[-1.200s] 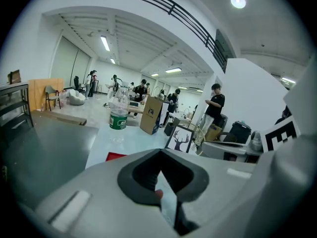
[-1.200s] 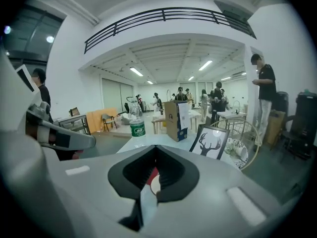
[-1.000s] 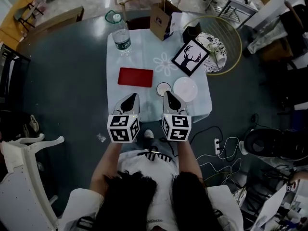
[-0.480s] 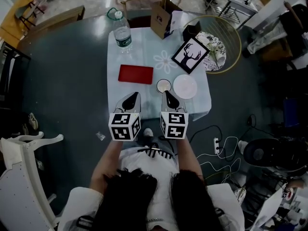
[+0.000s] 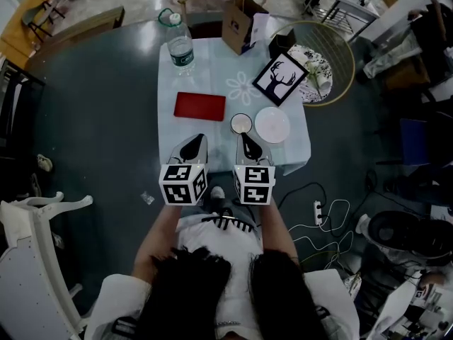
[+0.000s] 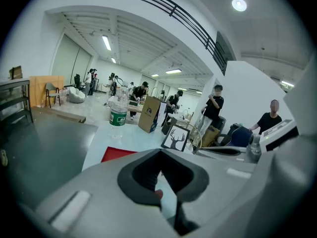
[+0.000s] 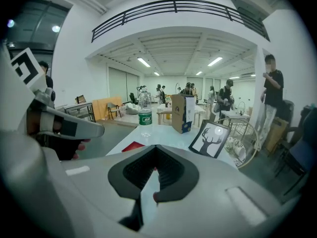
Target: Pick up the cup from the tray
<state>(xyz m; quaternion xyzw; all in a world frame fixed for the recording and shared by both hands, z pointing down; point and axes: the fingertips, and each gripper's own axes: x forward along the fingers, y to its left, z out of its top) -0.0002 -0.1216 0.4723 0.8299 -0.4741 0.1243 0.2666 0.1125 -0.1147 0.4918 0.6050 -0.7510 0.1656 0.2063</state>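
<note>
A white-rimmed cup [image 5: 241, 123] stands on the pale tablecloth, just right of the flat red tray [image 5: 200, 105], not on it. My right gripper [image 5: 245, 139] is shut and empty, its tip a short way in front of the cup. My left gripper [image 5: 197, 140] is also shut and empty, in front of the tray's right end. In the left gripper view the red tray [image 6: 116, 154] shows beyond the closed jaws. In the right gripper view the tray's corner [image 7: 132, 146] shows, and the jaws hide the cup.
A white saucer [image 5: 272, 125] lies right of the cup. Farther back are a water bottle [image 5: 180, 48], a framed deer picture [image 5: 281, 78], a brown paper bag [image 5: 239, 24] and a round wire basket [image 5: 327, 62]. Both grippers hover over the table's front edge [image 5: 233, 172].
The right gripper has edged slightly left toward the cup. The left gripper has barely moved, and both stay shut.
</note>
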